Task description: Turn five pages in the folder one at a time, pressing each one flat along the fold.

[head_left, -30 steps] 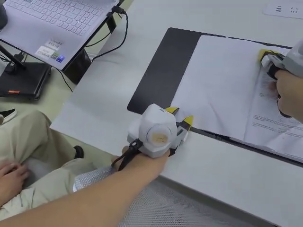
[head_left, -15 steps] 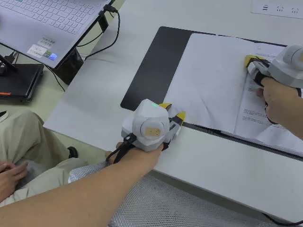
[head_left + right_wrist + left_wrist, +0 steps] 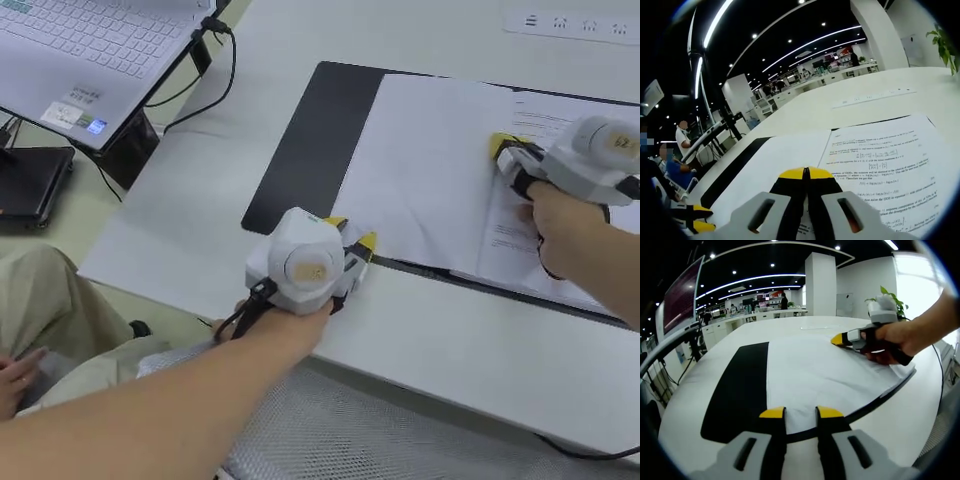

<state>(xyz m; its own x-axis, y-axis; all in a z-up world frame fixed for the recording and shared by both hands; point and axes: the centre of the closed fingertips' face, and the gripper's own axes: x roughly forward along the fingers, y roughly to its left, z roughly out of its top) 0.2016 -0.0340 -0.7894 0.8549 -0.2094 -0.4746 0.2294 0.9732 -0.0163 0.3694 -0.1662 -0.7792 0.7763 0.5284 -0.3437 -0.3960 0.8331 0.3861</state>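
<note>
The folder lies open on the white table, with its black cover (image 3: 300,140) spread out to the left. A blank turned page (image 3: 430,170) lies over it, and a printed page (image 3: 880,155) lies to the right of the fold. My right gripper (image 3: 503,153) is shut, its yellow tips (image 3: 805,174) resting on the paper beside the fold. It also appears in the left gripper view as the right gripper (image 3: 839,339). My left gripper (image 3: 352,233) stands open at the folder's near edge. Its fingertips (image 3: 772,413) point at the blank page's corner and hold nothing.
A laptop (image 3: 90,60) on a stand sits at the far left, with a black cable (image 3: 215,75) trailing onto the table. A white power strip (image 3: 575,22) lies at the back right. The table's near edge (image 3: 400,385) runs just below my left hand.
The right gripper has slid a little along the fold toward the near side. The left gripper has stayed at the folder's near edge. The head camera has shifted.
</note>
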